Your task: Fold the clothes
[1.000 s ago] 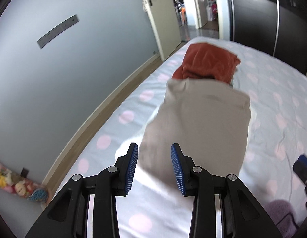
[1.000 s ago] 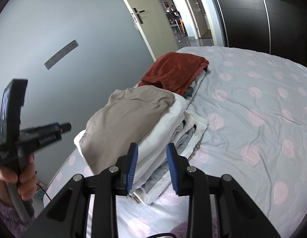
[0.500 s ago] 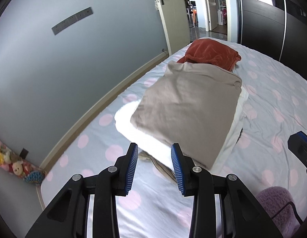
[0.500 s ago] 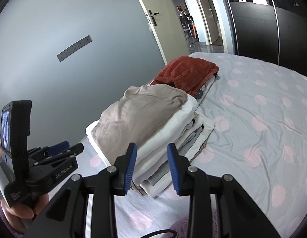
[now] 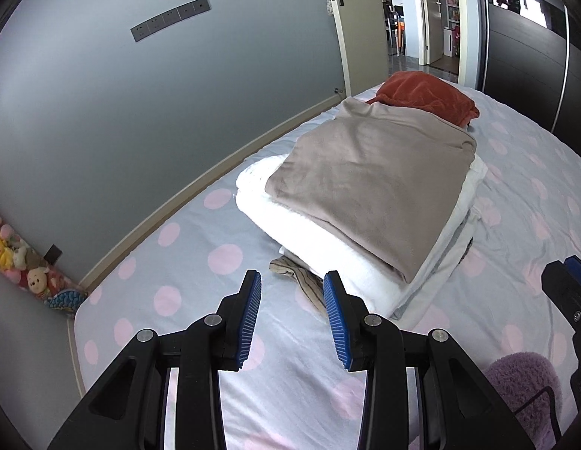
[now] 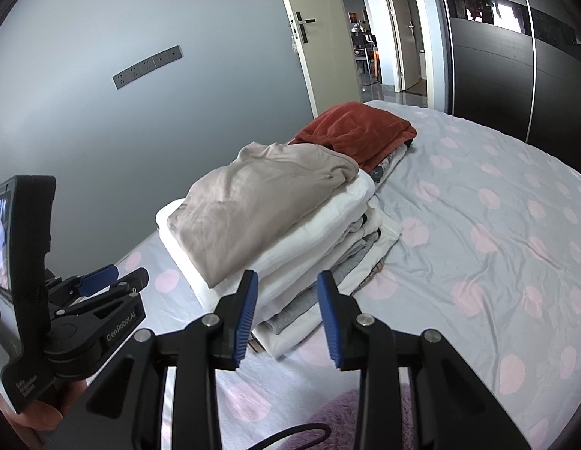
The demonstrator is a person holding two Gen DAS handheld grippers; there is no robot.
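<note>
A folded beige garment (image 5: 369, 172) lies on top of a stack of folded white and grey clothes (image 5: 328, 240) on the bed; it also shows in the right wrist view (image 6: 260, 202) on the stack (image 6: 320, 262). A second pile topped by a rust-red garment (image 5: 425, 93) (image 6: 358, 131) sits behind it. My left gripper (image 5: 292, 311) is open and empty, held back from the stack's near corner. My right gripper (image 6: 286, 311) is open and empty, in front of the stack's side. The left gripper also shows in the right wrist view (image 6: 114, 277).
The bed sheet (image 6: 478, 247) is grey with pink dots. A grey wall (image 5: 140, 105) runs along the bed's left side, with plush toys (image 5: 24, 262) on the floor. A purple fuzzy sleeve (image 5: 523, 378) shows at lower right. An open door (image 6: 316, 56) and dark wardrobe (image 6: 515, 63) stand beyond.
Both grippers have pulled back and away from the stack. The left gripper was over the beige garment one second ago and now sits off its near corner.
</note>
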